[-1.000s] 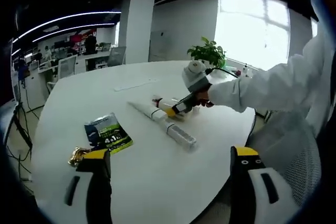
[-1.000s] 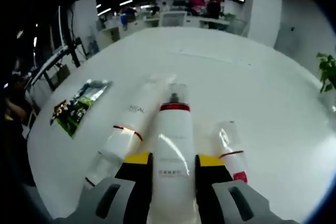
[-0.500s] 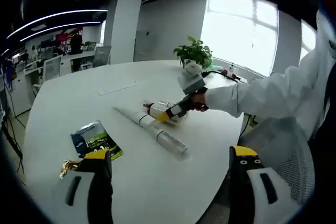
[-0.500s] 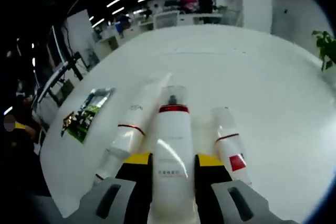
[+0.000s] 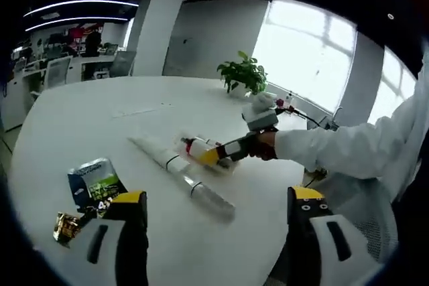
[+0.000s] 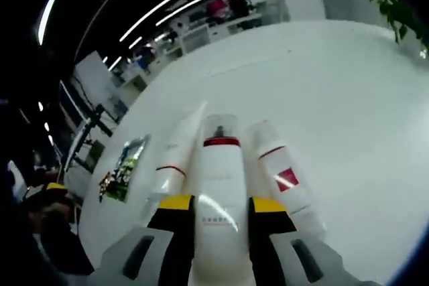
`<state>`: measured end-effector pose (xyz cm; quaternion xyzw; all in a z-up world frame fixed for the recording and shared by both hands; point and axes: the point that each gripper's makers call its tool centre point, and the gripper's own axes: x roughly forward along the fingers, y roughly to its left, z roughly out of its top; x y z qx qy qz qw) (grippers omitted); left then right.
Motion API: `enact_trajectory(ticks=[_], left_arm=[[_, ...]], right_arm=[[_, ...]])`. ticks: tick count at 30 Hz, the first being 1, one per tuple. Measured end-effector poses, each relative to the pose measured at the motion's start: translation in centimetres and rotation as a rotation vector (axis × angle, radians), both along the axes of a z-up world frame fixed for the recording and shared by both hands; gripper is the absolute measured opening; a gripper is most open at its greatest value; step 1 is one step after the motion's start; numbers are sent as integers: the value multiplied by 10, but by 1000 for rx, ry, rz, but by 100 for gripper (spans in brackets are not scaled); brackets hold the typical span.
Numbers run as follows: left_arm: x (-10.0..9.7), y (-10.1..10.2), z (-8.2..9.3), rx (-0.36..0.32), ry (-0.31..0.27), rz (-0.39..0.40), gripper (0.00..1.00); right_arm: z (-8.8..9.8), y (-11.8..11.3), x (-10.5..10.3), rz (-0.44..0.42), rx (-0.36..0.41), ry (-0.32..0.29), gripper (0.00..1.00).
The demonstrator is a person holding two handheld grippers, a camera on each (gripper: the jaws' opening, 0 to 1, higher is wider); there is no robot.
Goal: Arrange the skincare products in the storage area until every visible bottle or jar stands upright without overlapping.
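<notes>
The right gripper (image 6: 218, 216) is clamped on a white pump bottle (image 6: 217, 179) with a red collar and clear cap, its yellow-tipped jaws pressing the bottle's two sides near the base, the bottle pointing forward along the jaws. In the left gripper view the same gripper (image 5: 216, 155) reaches in from the right, held in a hand (image 5: 263, 145) at the end of a white sleeve (image 5: 348, 152) stretched out over the round white worktop (image 5: 80, 118), with the bottle's capped end showing just past the jaw tips. Beside the held bottle lie a long white tube (image 6: 175, 159) with a thin red band on one side and a white bottle with a red label (image 6: 280, 175) on the other, both flat on the worktop and close against it. The left gripper (image 5: 213, 209) hangs near the worktop's edge with its jaws spread wide and nothing between them. A green and blue sachet (image 5: 92, 187) and a gold-wrapped item (image 5: 65, 227) lie near its left jaw. A potted plant (image 5: 242, 75) stands at the far side.
</notes>
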<state>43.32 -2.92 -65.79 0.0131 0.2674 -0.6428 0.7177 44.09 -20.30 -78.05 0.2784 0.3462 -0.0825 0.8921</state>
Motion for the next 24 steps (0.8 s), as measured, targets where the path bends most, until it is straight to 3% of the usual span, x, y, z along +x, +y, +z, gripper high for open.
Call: enact_trajectory(ticks=[6,12,18,21,24], left_arm=[[7,-18,7,-61,51,11,70],[12,-41,0,-54,145,8,67],[11,-65,-8,-47,217,-13,63],[20,-74,-20,-24,241,-13,67],[21,-82,-23,-35,311,-5,62]], right_arm=[[1,-5,1,-55,117,-49,23],[2,-5,-1,-81,180,-74,23],[7,0,-6,-138,350,-115,23],[7,1,-12,-147,375,-119,23],[9,4,-14,-160,422,-134,23]])
